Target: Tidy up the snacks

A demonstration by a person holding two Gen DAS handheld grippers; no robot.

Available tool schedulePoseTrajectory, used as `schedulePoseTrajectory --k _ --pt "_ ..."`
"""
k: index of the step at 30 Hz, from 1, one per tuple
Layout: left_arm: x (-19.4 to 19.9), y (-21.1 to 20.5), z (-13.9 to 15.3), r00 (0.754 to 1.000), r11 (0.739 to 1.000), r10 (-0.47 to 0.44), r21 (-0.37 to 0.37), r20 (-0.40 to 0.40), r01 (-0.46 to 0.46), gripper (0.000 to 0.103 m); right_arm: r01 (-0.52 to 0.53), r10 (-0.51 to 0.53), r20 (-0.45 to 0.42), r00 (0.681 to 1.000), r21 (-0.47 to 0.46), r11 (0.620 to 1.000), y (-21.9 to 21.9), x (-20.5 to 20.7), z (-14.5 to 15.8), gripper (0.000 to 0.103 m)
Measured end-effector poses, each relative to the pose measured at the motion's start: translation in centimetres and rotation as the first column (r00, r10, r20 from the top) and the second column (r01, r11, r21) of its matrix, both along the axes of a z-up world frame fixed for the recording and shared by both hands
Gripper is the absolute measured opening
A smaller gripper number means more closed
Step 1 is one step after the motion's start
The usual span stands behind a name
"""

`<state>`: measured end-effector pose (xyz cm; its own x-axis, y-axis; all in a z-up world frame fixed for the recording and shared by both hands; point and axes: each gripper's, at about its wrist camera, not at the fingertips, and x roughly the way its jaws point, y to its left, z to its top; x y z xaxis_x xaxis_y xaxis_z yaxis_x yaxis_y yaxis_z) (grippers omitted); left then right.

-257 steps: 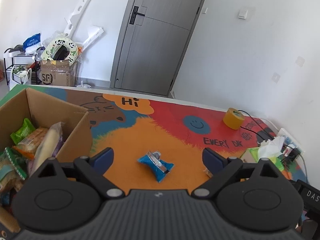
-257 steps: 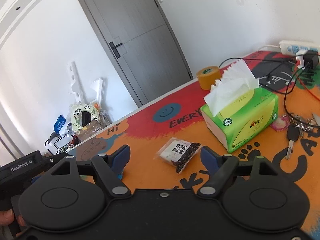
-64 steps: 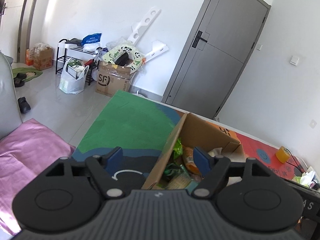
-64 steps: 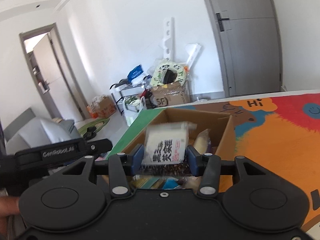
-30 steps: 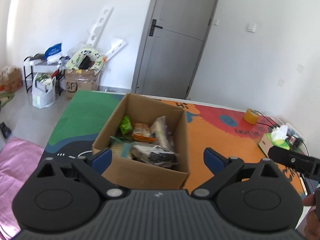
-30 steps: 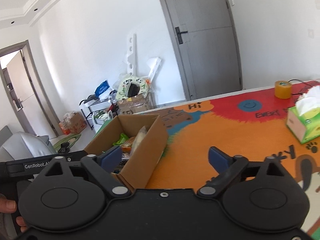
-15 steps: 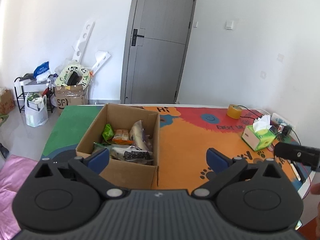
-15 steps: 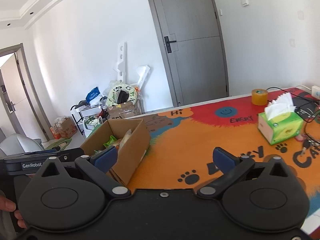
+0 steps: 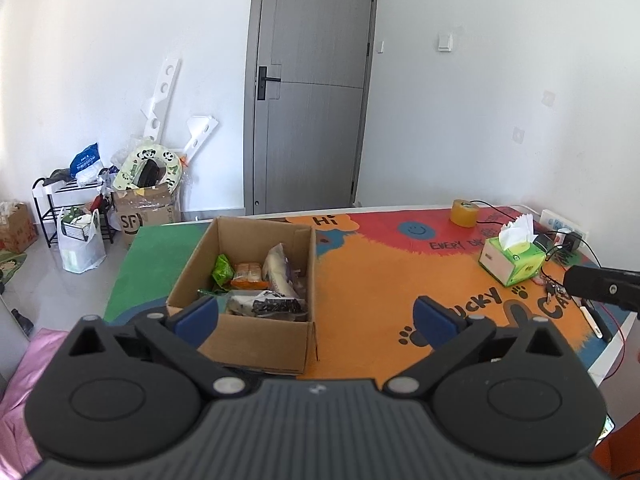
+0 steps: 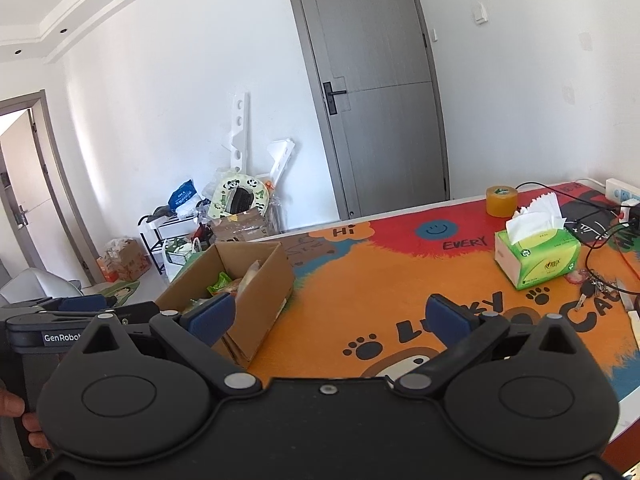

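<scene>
Snacks (image 9: pixel 256 280) lie heaped in the open cardboard box (image 9: pixel 256 340) on the left part of the colourful mat (image 9: pixel 380 280) that covers the table. Among them I see a green packet at the far left, an orange one beside it, a long pale bag leaning against the right wall, and a dark-printed pouch nearest me. My left gripper (image 9: pixel 316 316) hangs above the near edge of the table with its jaws spread wide, nothing between them; its left blue pad overlaps the box's near left corner in my view. My right gripper (image 10: pixel 330 318) is likewise wide apart and empty, with the box (image 10: pixel 256 280) just past its left pad. On the right half of the mat stand a green tissue box (image 10: pixel 538 258) and, farther off, a roll of tan tape (image 10: pixel 501 201); cables and keys lie near the right edge. A grey door (image 9: pixel 312 92) is shut behind the table.
</scene>
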<state>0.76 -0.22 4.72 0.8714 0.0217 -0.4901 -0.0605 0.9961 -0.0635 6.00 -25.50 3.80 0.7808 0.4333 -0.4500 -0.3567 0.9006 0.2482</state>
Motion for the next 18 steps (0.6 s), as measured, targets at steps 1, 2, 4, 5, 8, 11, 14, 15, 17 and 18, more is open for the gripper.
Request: schedulePoseTrajectory --k 1,2,4,5,8,11,14,15,17,18 --pt "-0.1 0.1 0.1 1.0 1.0 0.004 0.002 0.003 -0.004 0.103 -0.001 0.001 0.002 1.0 0.0 1.0 0.1 0.0 0.1 0.103" --pt "-0.2 0.2 0.2 1.0 1.0 0.006 0.001 0.006 -0.006 0.103 -0.002 0.002 0.005 1.0 0.0 1.0 0.2 -0.1 0.2 0.103" --pt "-0.4 0.6 0.4 1.0 1.0 0.008 -0.006 0.013 -0.008 0.103 -0.008 0.008 0.011 1.0 -0.004 1.0 0.4 -0.2 0.3 0.103" --pt "-0.4 0.7 0.5 1.0 1.0 0.011 -0.007 0.016 -0.01 0.103 -0.011 0.012 0.014 1.0 -0.008 1.0 0.6 -0.3 0.4 0.103" --pt "-0.6 1.1 0.8 1.0 1.0 0.014 -0.005 0.024 -0.014 0.103 -0.017 0.017 0.023 1.0 -0.015 1.0 1.0 -0.5 0.6 0.103" --pt "-0.6 1.3 0.8 1.0 1.0 0.018 -0.002 0.024 -0.018 0.103 -0.024 0.024 0.025 0.999 -0.015 1.0 1.3 -0.6 0.7 0.103" --pt "-0.8 1.5 0.9 0.999 1.0 0.024 -0.003 0.024 -0.024 0.103 -0.026 0.026 0.024 0.999 -0.019 0.999 1.4 -0.6 0.7 0.103" --pt "-0.8 1.6 0.9 0.999 1.0 0.026 -0.002 0.024 -0.026 0.103 -0.028 0.028 0.025 0.999 -0.019 0.999 1.5 -0.6 0.7 0.103" --pt "-0.8 1.7 0.9 0.999 1.0 0.029 -0.004 0.022 -0.029 0.103 -0.03 0.03 0.027 0.999 -0.023 0.999 1.6 -0.7 0.8 0.103" --pt "-0.7 1.8 0.9 0.999 1.0 0.029 -0.005 0.021 -0.029 0.103 -0.029 0.03 0.027 0.999 -0.024 0.999 1.5 -0.7 0.8 0.103"
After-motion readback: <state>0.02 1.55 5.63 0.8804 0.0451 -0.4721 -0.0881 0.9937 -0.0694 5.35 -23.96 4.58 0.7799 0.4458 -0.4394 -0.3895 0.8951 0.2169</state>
